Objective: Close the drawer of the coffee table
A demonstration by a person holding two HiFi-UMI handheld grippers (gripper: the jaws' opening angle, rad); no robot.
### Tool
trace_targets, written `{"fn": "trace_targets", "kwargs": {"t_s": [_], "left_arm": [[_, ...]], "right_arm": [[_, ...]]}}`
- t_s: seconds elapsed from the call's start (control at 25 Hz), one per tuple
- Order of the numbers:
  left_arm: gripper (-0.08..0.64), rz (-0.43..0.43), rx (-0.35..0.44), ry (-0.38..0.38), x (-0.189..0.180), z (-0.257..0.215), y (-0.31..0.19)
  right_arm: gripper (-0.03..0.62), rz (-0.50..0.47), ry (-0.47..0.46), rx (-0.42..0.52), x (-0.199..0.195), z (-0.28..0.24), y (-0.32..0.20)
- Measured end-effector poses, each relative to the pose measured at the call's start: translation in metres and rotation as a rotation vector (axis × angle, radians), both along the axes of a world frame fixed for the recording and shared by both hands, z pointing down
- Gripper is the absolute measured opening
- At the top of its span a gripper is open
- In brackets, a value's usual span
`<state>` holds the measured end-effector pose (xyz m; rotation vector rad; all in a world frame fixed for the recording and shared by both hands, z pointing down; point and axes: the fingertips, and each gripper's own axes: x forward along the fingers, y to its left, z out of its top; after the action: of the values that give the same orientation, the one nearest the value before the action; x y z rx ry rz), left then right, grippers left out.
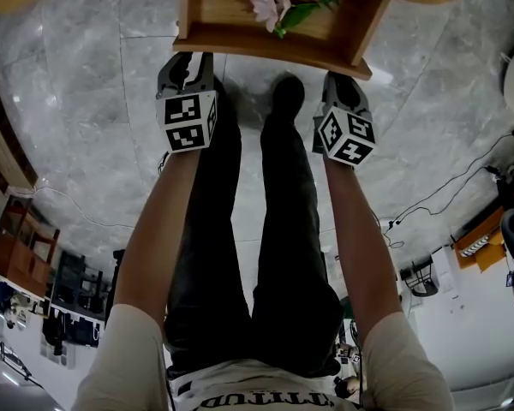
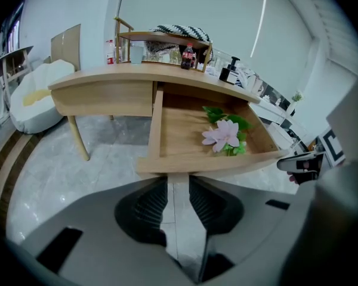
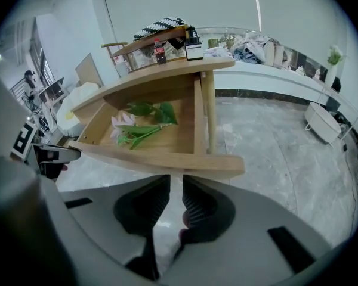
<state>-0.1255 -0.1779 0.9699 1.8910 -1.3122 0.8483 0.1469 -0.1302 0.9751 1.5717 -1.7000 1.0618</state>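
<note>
— Where's the drawer?
— The drawer (image 2: 209, 162) is pulled out of the table (image 2: 101, 76), and a flower (image 2: 224, 136) lies inside it.
— And your grippers?
— My left gripper (image 2: 178, 189) sits just before the left end of the front panel, jaws apart and empty. My right gripper (image 3: 176, 192) faces the right end, jaws slightly parted, nothing between them. I can't tell whether either touches the panel.

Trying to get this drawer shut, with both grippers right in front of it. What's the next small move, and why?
Probably push both grippers forward against the front of the drawer. It stands pulled out of the coffee table, and the left gripper and right gripper sit close before its front panel, jaws apart, empty.
</note>
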Motion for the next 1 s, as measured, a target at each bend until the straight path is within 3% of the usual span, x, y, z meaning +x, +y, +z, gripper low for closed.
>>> {"fn": "trace_targets", "kwargs": {"t_s": [0.44,0.72,1.0], "left_arm": [[0.133,-0.079,-0.048,0.043,0.001,-0.002,0.002],[0.133,-0.061,-0.036,0.05,0.002,-0.002,0.0],[0.132,-0.072,-0.01,0.074,0.005,-0.009,0.0]], "right_arm": [[0.091,0.039,0.034,0.007,0.0,-0.002,-0.003],[0.089,0.001,0.038,0.015,0.0,-0.002,-0.003],[0.091,0.033,0.04,0.057,0.005,-0.01,-0.013]]}}
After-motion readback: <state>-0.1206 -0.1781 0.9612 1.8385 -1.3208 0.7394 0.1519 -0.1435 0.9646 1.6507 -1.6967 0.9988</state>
